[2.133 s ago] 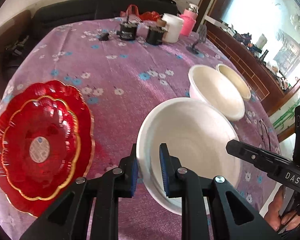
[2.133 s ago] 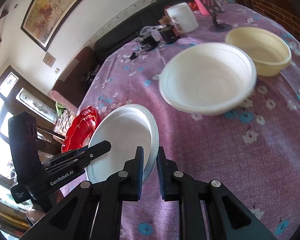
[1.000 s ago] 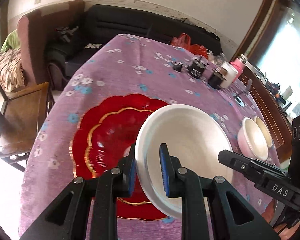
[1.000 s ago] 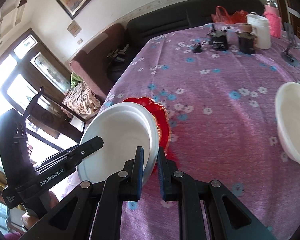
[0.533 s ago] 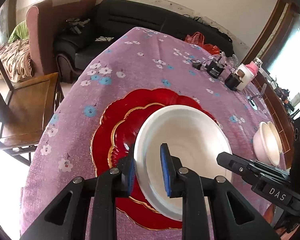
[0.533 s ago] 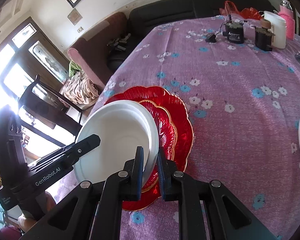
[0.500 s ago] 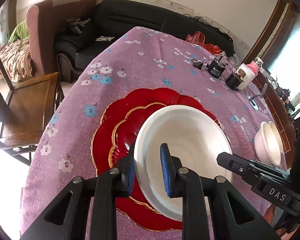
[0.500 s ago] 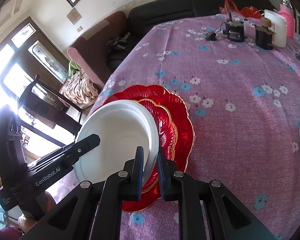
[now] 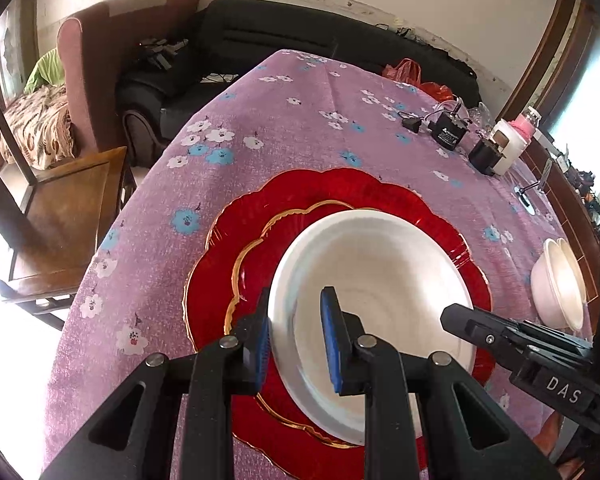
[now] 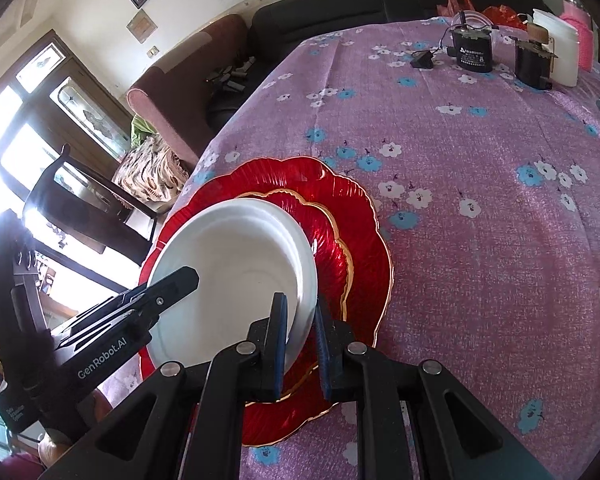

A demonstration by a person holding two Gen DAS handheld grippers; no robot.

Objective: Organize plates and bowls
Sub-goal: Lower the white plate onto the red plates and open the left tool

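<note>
Purple flowered cloth (image 9: 308,128) covers the table; red plates (image 9: 340,200) are stacked on it, mostly hidden under the white plate (image 9: 380,276). The left gripper (image 9: 296,344) and right gripper (image 10: 300,344) each pinch that plate's rim. Can't tell if it's touching the red plates. Two bowls (image 9: 560,280) sit far right of them, half cut off.

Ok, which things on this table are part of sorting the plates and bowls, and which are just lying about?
Part of the job:
- round white plate, held at its rim by the left gripper and the right gripper
- scalloped red glass plates with gold edges, stacked
- two nested pale bowls

Lying about:
- black power adapters
- white jug
- pink bottle
- red bag
</note>
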